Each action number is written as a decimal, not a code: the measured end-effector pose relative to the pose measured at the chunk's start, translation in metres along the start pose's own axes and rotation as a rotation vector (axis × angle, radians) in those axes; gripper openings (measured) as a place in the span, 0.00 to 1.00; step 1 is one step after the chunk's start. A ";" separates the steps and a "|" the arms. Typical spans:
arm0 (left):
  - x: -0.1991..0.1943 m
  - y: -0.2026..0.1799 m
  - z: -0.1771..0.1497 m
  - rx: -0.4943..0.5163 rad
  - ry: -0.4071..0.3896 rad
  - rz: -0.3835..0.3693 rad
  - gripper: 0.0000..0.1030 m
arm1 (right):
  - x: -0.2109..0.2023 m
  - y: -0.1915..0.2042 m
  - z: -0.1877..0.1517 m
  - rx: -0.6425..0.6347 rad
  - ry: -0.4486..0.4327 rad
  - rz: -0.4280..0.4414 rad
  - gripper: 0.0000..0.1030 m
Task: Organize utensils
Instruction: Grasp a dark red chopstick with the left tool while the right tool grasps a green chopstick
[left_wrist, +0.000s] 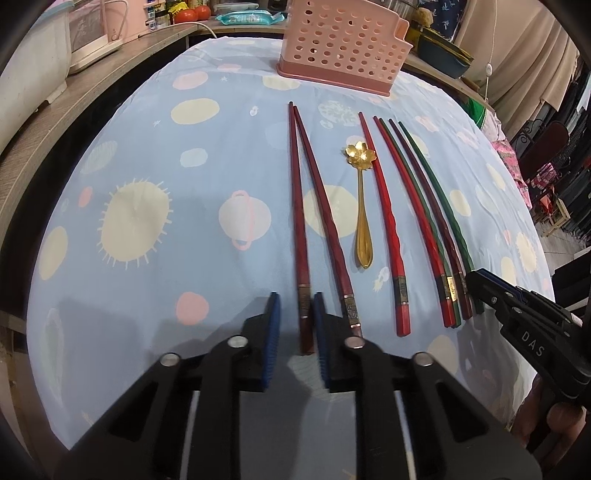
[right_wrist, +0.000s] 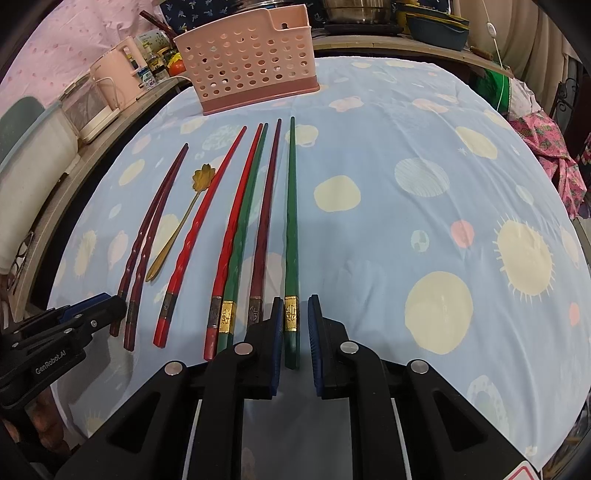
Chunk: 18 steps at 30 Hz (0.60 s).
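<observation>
Several chopsticks lie side by side on the blue patterned tablecloth (left_wrist: 147, 155). My left gripper (left_wrist: 295, 301) is open, its pads on either side of the thick end of the leftmost dark red chopstick (left_wrist: 297, 206), not closed on it. My right gripper (right_wrist: 295, 302) is open around the thick end of the rightmost green chopstick (right_wrist: 291, 229). A gold flower-shaped spoon (left_wrist: 364, 206) lies between the dark red pair and a bright red chopstick (left_wrist: 384, 221). A pink perforated utensil basket (left_wrist: 343, 40) stands at the far edge; it also shows in the right wrist view (right_wrist: 251, 55).
A wooden counter (left_wrist: 74, 99) with white appliances (left_wrist: 33, 55) borders the table's left side. Bowls and pots (right_wrist: 436, 26) stand behind the basket. The right gripper's body (left_wrist: 524, 321) shows at the right of the left wrist view. The tablecloth extends right of the chopsticks (right_wrist: 443, 206).
</observation>
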<state>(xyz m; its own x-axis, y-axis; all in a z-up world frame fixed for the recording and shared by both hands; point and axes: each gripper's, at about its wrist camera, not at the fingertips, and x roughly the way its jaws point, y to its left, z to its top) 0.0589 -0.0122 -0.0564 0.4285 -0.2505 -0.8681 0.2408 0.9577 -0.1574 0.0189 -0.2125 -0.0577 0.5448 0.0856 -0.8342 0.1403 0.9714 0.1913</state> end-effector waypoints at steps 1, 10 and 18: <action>0.001 0.001 0.001 -0.005 0.001 -0.006 0.07 | 0.000 0.000 0.000 -0.001 0.000 0.000 0.12; -0.018 0.011 0.011 -0.037 -0.072 0.002 0.07 | -0.013 0.001 0.002 -0.010 -0.026 0.011 0.07; -0.055 0.018 0.035 -0.068 -0.186 -0.004 0.07 | -0.046 0.003 0.023 -0.021 -0.126 0.024 0.07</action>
<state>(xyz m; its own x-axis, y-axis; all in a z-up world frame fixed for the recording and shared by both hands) 0.0701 0.0135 0.0055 0.5830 -0.2706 -0.7661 0.1867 0.9623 -0.1978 0.0130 -0.2189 -0.0066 0.6471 0.0815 -0.7580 0.1093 0.9741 0.1980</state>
